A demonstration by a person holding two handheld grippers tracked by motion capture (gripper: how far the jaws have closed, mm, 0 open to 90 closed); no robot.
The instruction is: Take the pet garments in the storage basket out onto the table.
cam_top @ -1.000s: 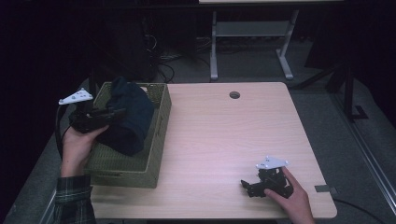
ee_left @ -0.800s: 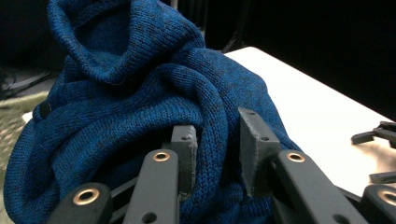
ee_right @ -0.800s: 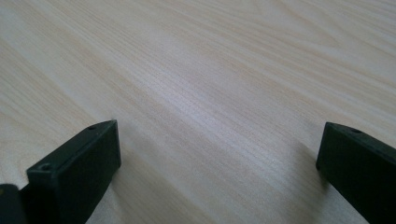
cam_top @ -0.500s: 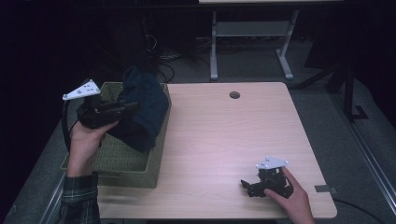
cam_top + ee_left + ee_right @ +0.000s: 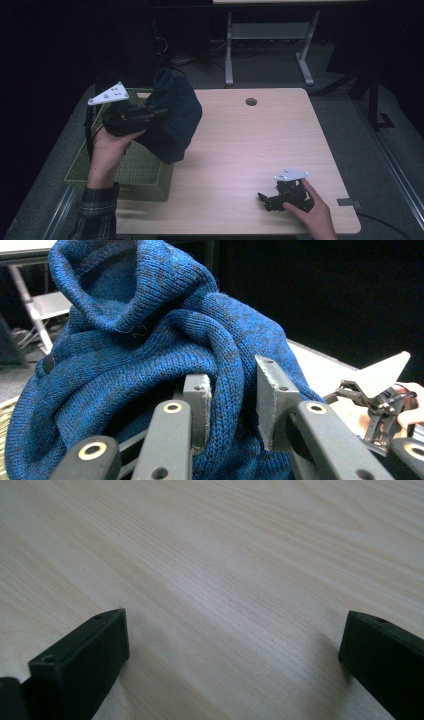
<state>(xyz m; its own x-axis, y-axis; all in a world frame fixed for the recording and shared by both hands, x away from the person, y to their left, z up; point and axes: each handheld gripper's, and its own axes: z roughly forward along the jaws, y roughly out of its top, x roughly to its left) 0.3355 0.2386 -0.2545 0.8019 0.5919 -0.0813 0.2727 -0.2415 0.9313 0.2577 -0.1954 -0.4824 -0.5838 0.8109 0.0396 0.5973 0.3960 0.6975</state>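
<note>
Dark blue knitted sweater [image 5: 172,120] lifted out of the woven olive-green basket [image 5: 131,171], now hanging over its table-side rim. Left gripper [image 5: 231,405] clenched on a fold; right gripper [image 5: 235,655] released, resting on table, well away from basket. Transfer underway.

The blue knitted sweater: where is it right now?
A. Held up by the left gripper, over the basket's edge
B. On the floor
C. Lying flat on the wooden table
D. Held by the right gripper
A: the left gripper pinches the blue knitted sweater, which hangs over the green woven basket.

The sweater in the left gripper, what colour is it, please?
Blue knit sweater, clearest in the left gripper view.
</note>
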